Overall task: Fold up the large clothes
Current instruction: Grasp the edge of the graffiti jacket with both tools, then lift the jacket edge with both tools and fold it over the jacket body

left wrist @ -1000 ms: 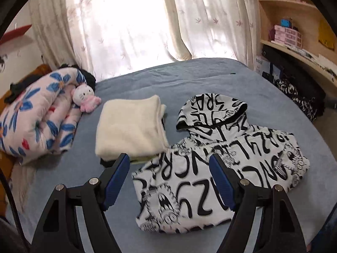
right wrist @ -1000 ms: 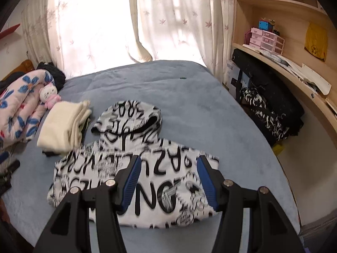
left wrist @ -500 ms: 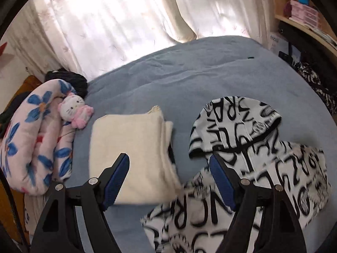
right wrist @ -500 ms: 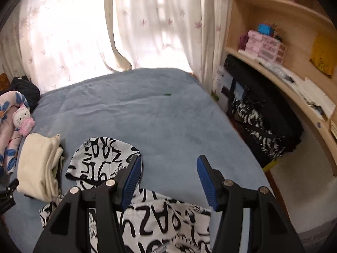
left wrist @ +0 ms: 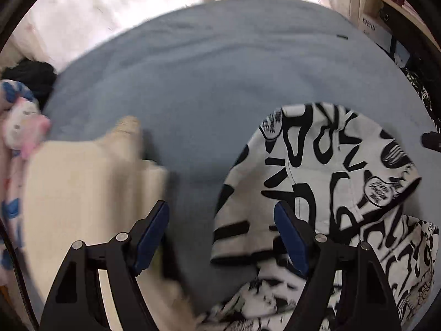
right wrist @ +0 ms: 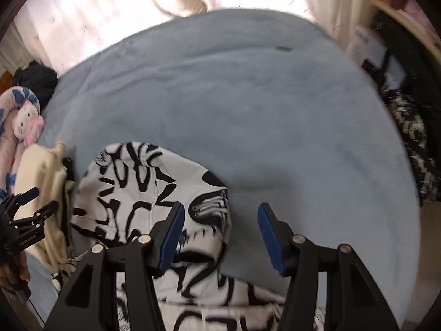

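Now, step in hand: both grippers point steeply down at the hood end of the hoodie [left wrist: 325, 182], which looks like the approach to a two-handed pinch for folding.
Hoodie: white with black lettering, lying on the blue bed [left wrist: 209, 88]; its hood faces the window end, its body runs out of view under the cameras.
Left gripper [left wrist: 220, 234]: fingers released, nothing between them; the gap sits over bare bed and the hood's left edge, with one pad over the cloth.
Right gripper [right wrist: 219, 234]: fingers apart and empty, straddling the hood's right edge where it meets the bed.
Contact: I cannot tell whether either gripper touches the cloth yet; the pictures are blurred.
Neighbours: a folded cream garment [left wrist: 82, 193] lies just beside the hoodie on the left, and a plush toy [right wrist: 27, 124] and flowered quilt [right wrist: 11, 138] lie beyond it.
Doing it well: in my judgement, bring both grippers to matching points on either side of the hood, catch every layer of cloth at the edge, and close together so the fold stays square.
Risk: the left fingers sit near the cream garment and could snag it instead.
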The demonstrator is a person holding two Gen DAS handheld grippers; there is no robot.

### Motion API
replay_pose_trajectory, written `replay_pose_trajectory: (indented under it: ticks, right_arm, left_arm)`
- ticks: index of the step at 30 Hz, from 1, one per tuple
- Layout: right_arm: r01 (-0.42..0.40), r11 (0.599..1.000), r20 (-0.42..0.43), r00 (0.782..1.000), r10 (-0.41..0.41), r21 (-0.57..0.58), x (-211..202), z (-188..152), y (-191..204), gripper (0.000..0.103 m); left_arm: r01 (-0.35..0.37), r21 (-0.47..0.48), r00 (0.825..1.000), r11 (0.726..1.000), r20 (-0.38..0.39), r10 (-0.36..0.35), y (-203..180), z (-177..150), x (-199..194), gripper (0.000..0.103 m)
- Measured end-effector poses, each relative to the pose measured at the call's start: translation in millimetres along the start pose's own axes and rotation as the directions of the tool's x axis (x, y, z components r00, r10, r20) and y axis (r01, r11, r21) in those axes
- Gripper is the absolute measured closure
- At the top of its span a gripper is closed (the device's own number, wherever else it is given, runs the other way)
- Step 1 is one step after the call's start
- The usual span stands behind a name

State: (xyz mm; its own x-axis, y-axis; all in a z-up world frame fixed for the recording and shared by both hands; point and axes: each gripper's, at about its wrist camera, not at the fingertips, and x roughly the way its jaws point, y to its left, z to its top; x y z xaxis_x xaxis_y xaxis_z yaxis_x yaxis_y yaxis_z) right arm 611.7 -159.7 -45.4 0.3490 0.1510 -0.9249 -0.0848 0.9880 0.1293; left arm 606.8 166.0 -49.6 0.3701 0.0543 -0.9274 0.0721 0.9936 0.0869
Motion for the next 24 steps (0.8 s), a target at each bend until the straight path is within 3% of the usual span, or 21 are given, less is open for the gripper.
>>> replay_pose_trajectory:
  ticks: [9,10,11,12,13,17,22,24]
  right_arm:
    - [-0.074,0.997,-0.096,0.992,0.077,0.031,93.0,6.5,-1.4,0.048]
    - [-0.078,0.997,-0.103,0.991,0.081,0.027,98.2,5.0,-0.3,0.054]
    - [-0.079,0.997,-0.106,0.991,0.080,0.010,101.9,3.1,3.8,0.073]
    - [-0.071,0.997,-0.107,0.992,0.070,-0.012,104.4,0.6,9.0,0.081]
    - [-0.068,0.997,-0.108,0.992,0.065,-0.029,104.5,-0.2,12.6,0.092]
    - [0.027,0.990,-0.039,0.999,-0.033,-0.139,83.4,-8.2,34.5,0.097]
    - [0.033,0.983,0.121,0.993,-0.011,-0.182,11.5,-28.3,38.1,0.097]
    - [0.044,0.971,0.231,0.973,0.012,-0.235,-34.0,-51.3,40.7,0.097]
  left_arm:
    - [0.127,-0.049,0.988,0.991,-0.078,-0.130,-3.8,2.7,95.0,0.026]
    - [0.147,-0.064,0.986,0.987,-0.069,-0.152,-4.1,1.4,99.6,0.032]
    - [0.174,-0.073,0.982,0.982,-0.055,-0.178,-4.6,0.1,101.2,0.052]
    - [0.221,-0.073,0.974,0.972,-0.031,-0.224,-7.2,-0.9,99.9,0.066]
    - [0.248,-0.074,0.968,0.966,-0.021,-0.250,-9.2,-1.1,98.2,0.088]
    - [0.184,-0.034,0.982,0.982,0.045,-0.183,-22.3,-3.4,77.3,0.094]
    - [0.223,-0.041,0.967,0.974,0.139,-0.216,-18.3,-18.2,18.5,0.095]
    - [0.239,-0.017,0.956,0.971,0.178,-0.232,-16.6,-32.2,-10.4,0.095]
